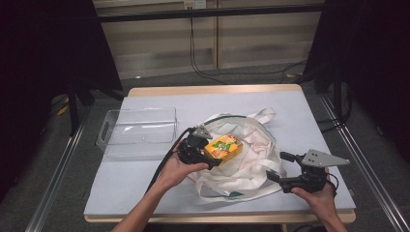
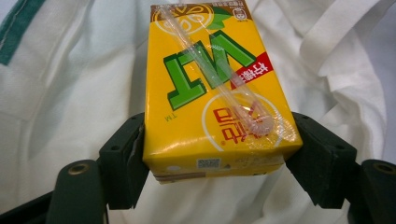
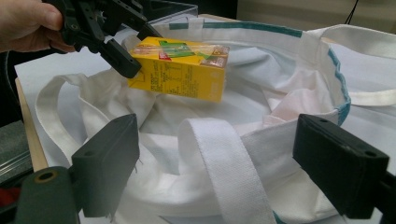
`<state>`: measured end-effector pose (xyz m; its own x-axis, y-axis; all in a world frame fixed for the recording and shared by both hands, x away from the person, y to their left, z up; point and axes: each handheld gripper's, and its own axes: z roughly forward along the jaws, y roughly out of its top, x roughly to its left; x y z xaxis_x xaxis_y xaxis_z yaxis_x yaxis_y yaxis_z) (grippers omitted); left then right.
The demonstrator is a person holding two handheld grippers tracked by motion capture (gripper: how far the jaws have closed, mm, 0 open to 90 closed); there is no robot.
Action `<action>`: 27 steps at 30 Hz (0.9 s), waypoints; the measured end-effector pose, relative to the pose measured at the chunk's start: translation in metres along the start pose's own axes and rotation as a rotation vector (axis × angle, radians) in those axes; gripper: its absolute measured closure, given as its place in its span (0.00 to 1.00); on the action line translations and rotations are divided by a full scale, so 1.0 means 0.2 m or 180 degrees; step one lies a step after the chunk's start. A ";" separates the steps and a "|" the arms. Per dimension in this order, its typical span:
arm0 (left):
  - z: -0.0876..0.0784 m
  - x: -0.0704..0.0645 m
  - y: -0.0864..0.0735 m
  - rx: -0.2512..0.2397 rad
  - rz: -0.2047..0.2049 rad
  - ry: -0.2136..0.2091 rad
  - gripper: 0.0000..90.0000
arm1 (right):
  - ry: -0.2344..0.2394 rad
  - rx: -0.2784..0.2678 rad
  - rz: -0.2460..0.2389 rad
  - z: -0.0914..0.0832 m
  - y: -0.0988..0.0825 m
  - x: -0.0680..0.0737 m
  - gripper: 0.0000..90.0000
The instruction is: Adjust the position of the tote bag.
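L gripper (image 1: 209, 155) clamps a yellow carton (image 1: 224, 147) by its near end, one black jaw on each side, and holds it in the air above a white tote (image 1: 244, 159) at table centre. In the L gripper view the carton (image 2: 211, 88) sits square btwn the jaws, a wrapped straw (image 2: 212, 70) lying slantwise across its top face, green lettering upside down to the camera, white cloth of the tote (image 2: 70, 93) behind. In the R gripper view the carton (image 3: 180, 69) hangs clear of the cloth, roughly level, over the open mouth of the tote (image 3: 261, 93), w/ the L gripper (image 3: 121, 49) pinching its left end and a hand (image 3: 28, 23) behind it.

R gripper (image 1: 278, 166) sits at the near right of the table, jaws apart, nothing pressed btwn them. Its own view shows a white strap (image 3: 224, 158) running up btwn the two pads w/o touching either; the tote's green-trimmed rim curves round at far right.

Tote lies rumpled, straps spilling toward the near edge and toward the far side. A clear plastic bin (image 1: 138, 131) stands to the left of the tote, just apart from it, on the pale grey table (image 1: 290, 104). Black cable trails from the L gripper along the person's forearm toward the near edge.
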<state>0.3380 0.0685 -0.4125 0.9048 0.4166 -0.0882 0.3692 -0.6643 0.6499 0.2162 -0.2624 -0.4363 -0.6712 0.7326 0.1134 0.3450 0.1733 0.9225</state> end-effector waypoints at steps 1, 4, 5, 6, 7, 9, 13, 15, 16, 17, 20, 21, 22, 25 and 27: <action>0.00 0.01 0.01 0.0041 0.0007 -0.0053 0.31 | 0.0003 -0.0003 0.0004 0.00 0.00 0.00 0.16; -0.01 0.02 0.04 0.0182 0.0066 -0.0048 0.31 | 0.0002 -0.0006 0.0024 -0.01 0.00 -0.01 0.16; -0.02 0.02 0.04 0.0201 0.0070 -0.0042 0.31 | 0.0002 -0.0006 0.0024 -0.01 0.00 -0.01 0.16; -0.03 0.03 0.05 0.0238 0.0088 -0.0081 0.31 | 0.0012 -0.0007 0.0019 -0.01 0.00 -0.01 0.16; -0.03 0.02 0.05 0.0280 0.0079 -0.0097 0.31 | 0.0006 0.0001 0.0027 0.00 0.00 -0.01 0.16; -0.03 0.03 0.06 0.0392 0.0127 -0.0121 0.31 | 0.0006 0.0012 0.0030 0.00 0.00 -0.01 0.15; -0.03 0.03 0.07 0.0496 0.0107 -0.0060 0.31 | 0.0026 0.0039 0.0030 0.01 0.00 -0.01 0.14; -0.03 0.01 0.07 0.0611 0.0127 -0.0079 0.31 | 0.0035 0.0052 0.0037 0.01 -0.01 0.00 0.14; -0.03 0.01 0.07 0.0659 0.0187 -0.0038 0.31 | 0.0039 0.0049 0.0033 0.01 -0.01 0.00 0.14; -0.02 0.01 0.08 0.0709 0.0100 -0.0050 0.31 | 0.0054 0.0060 0.0034 0.01 -0.01 0.00 0.14; 0.00 0.02 0.08 0.0817 0.0146 -0.0083 0.31 | 0.0046 0.0061 0.0030 0.02 0.00 0.00 0.14; 0.01 0.03 0.07 0.0823 0.0106 -0.0088 0.31 | 0.0047 0.0045 0.0017 0.01 0.00 0.00 0.14; 0.02 0.03 0.07 0.0832 0.0080 -0.0095 0.31 | 0.0047 0.0045 0.0017 0.01 0.00 0.00 0.14; 0.05 0.03 0.05 0.0882 0.0113 -0.0103 0.31 | 0.0039 0.0030 0.0038 0.01 0.00 0.00 0.14; 0.06 0.03 0.03 0.0898 0.0105 -0.0108 0.31 | 0.0041 0.0048 0.0050 0.01 -0.01 0.00 0.14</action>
<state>0.3482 0.0604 -0.4179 0.9222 0.3739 -0.0988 0.3795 -0.8256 0.4175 0.2182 -0.2616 -0.4384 -0.6740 0.7267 0.1327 0.3655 0.1718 0.9148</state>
